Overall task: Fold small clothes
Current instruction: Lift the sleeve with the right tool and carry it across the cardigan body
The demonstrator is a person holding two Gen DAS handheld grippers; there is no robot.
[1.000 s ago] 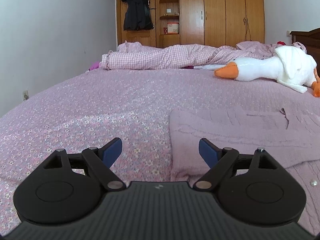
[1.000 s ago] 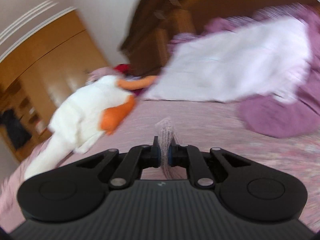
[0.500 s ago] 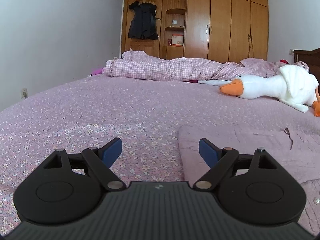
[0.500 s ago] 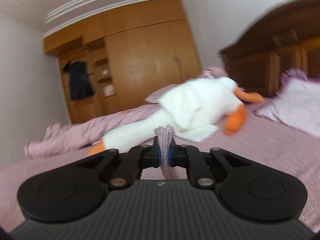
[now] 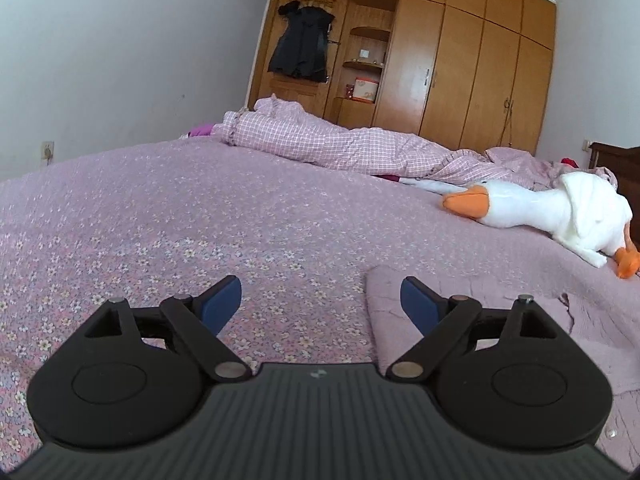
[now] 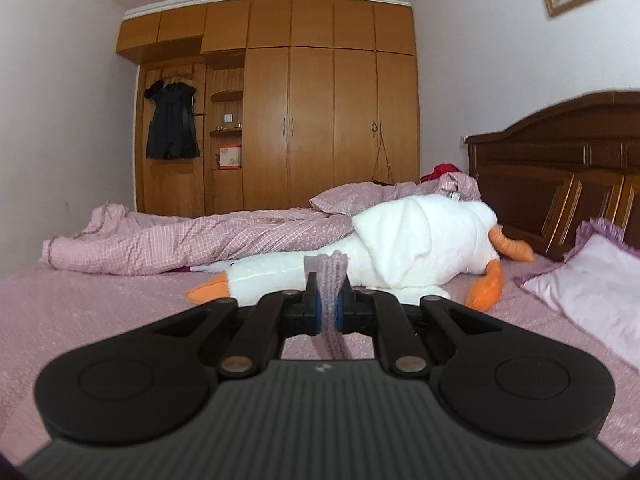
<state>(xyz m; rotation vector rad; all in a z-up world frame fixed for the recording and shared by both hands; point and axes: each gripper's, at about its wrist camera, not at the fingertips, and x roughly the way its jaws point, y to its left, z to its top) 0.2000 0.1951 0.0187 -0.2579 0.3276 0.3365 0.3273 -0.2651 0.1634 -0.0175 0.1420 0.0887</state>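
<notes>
**Holding the knit by one fold, left tool waiting**

My right gripper (image 6: 328,308) is pinching a fold of the pale pink knitted garment (image 6: 327,280), fingers closed on it at the frame's centre. My left gripper (image 5: 321,302) is hanging wide open and empty. The rest of the garment (image 5: 520,320) is lying flat on the floral purple bedspread (image 5: 200,220), lower right of the left view, its long axis running toward the right edge. I judge it soft, light and stretchy; I should take it near an edge or corner.

Ribbed knit garment (image 6: 328,280), glossy wooden wardrobe (image 6: 332,120).
</notes>
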